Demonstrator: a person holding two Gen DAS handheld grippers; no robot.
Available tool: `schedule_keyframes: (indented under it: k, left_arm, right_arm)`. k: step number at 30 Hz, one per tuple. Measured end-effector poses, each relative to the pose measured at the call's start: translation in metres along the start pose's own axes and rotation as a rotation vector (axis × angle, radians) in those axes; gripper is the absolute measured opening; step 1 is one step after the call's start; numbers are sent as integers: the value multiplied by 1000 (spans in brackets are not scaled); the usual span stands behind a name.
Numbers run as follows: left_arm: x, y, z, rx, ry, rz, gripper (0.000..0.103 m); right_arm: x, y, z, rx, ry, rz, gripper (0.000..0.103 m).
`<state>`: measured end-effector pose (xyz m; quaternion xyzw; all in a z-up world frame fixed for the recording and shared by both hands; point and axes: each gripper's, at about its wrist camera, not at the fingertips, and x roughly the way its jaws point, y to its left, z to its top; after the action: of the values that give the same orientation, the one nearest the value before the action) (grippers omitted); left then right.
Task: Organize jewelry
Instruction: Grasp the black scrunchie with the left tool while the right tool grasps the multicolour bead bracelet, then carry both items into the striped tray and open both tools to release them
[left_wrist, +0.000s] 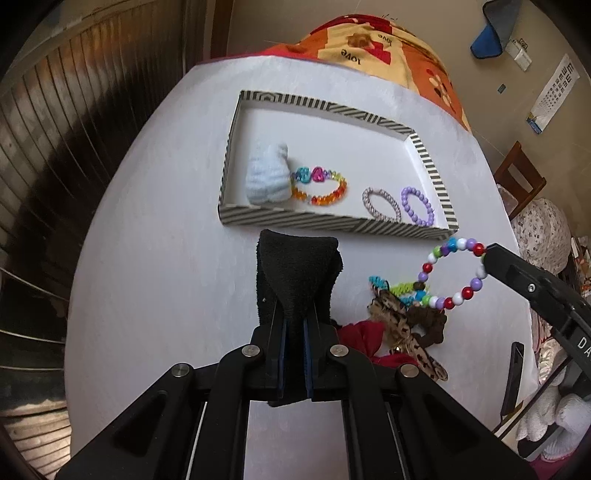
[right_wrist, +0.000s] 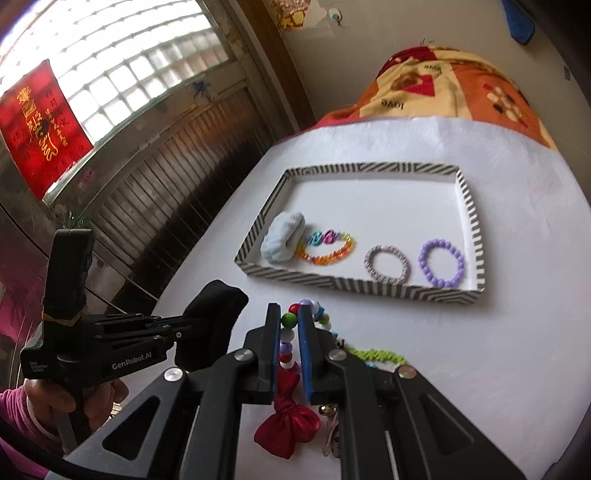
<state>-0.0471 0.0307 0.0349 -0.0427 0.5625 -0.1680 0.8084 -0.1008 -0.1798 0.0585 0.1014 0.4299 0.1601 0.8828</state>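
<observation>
Four pieces already lie in the striped tray (right_wrist: 354, 288) — one pale blue scrunchie (right_wrist: 282, 236) at its 9 o'clock end, one orange-and-rainbow bracelet (right_wrist: 327, 247) touching it, one pinkish braided ring (right_wrist: 387, 264) and one lilac bead bracelet (right_wrist: 441, 263) toward 3 o'clock. One multicoloured bead bracelet (left_wrist: 452, 273) hangs lifted off the white table (left_wrist: 155, 258), pinched at its rim by the right gripper (right_wrist: 290, 325), whose fingers are closed on the beads just at 6 o'clock of the tray. The left gripper (left_wrist: 295, 325) clamps one black scrunchie (left_wrist: 295, 273), held above the table near the tray's front wall. Beneath them sits a small heap — one red bow (right_wrist: 290, 424), one leopard-print tie (left_wrist: 399, 321), one brown scrunchie (left_wrist: 430, 325), one green coil (right_wrist: 376, 356).
</observation>
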Motion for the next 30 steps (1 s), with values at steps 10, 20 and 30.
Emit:
schedule_keyframes:
  k: [10, 20, 30]
  left_arm:
    - [-3, -11, 18, 25, -25, 16, 0]
    - [2, -18, 47, 53, -48, 61, 0]
    - [12, -19, 85, 53, -67, 111, 0]
  right_arm:
    - [-11, -16, 7, 10, -14, -40, 10]
    - [-10, -33, 24, 16, -10, -60, 10]
    - [0, -53, 56, 4, -6, -77, 10]
